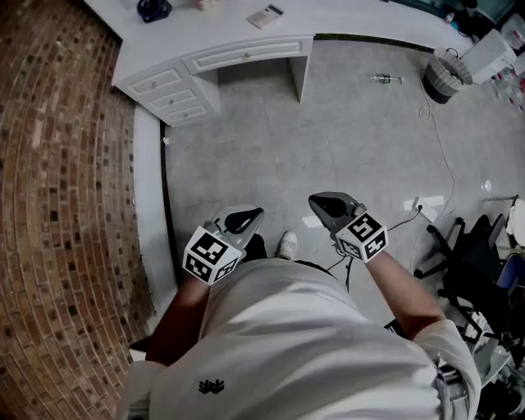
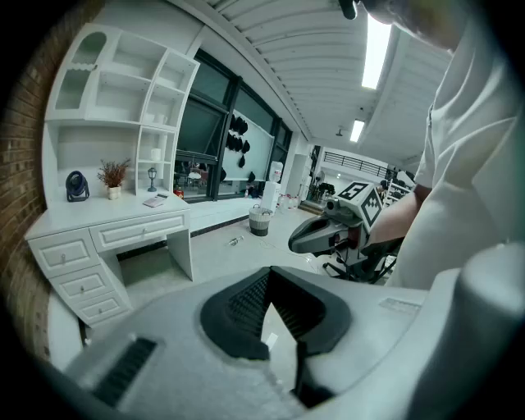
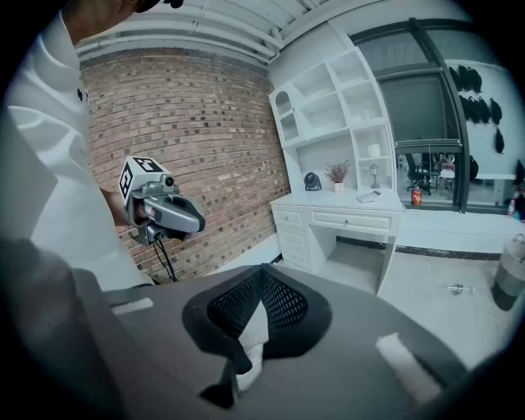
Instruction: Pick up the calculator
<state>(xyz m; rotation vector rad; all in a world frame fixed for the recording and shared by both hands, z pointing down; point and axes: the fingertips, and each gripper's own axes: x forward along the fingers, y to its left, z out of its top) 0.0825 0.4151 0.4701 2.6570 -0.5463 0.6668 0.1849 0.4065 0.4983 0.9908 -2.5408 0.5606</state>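
Observation:
The calculator lies flat on the white desk at the far end of the room, well away from both grippers. It shows small on the desktop in the left gripper view and in the right gripper view. My left gripper and right gripper are held close in front of the person's body, side by side over the grey floor. The left gripper's jaws meet at the tips with nothing between them. So do those of the right gripper.
A brick wall runs along the left. The desk has drawers, a kneehole and a shelf unit on top, with a black fan. On the floor lie a bottle, a striped basket and a cable. A black chair stands at the right.

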